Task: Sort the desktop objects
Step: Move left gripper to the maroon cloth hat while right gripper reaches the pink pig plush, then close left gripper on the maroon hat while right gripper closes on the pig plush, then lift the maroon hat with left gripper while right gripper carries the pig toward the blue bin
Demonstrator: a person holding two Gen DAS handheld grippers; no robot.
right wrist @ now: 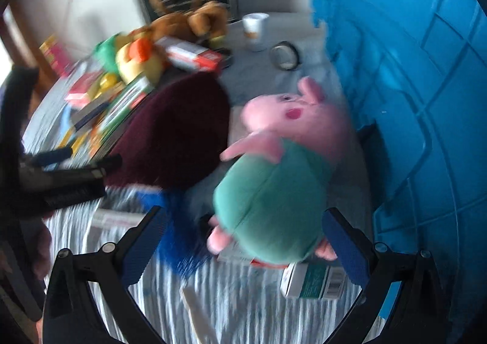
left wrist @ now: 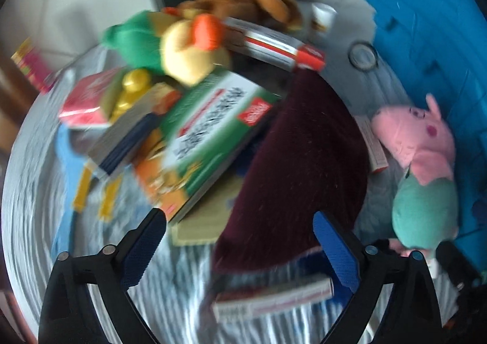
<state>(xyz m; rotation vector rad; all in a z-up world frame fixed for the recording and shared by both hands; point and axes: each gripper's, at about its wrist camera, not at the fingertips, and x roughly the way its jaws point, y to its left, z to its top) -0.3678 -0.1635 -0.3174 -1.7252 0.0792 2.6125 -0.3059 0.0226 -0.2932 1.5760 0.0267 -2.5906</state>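
A pink pig plush [right wrist: 292, 122] with a teal body lies on the striped cloth [right wrist: 243, 298] beside the blue bin [right wrist: 411, 85]. My right gripper [right wrist: 245, 216] is open and straddles the teal body; its left pad stands clear of it. In the left wrist view my left gripper [left wrist: 240, 222] is open above the lower edge of a dark maroon cloth [left wrist: 304, 161], with nothing pinched. The pig plush [left wrist: 420, 143] lies to its right. The left gripper's dark body [right wrist: 73, 176] shows at the left of the right wrist view. Both views are blurred.
A pile sits at the left: a green box [left wrist: 213, 119], a red packet [left wrist: 88, 100], a green and yellow plush [left wrist: 170, 46] and a brown plush [left wrist: 243, 3]. A paper cup [right wrist: 255, 27] and a tape roll [right wrist: 286, 56] stand behind. Small boxes [right wrist: 313, 283] lie near the pig.
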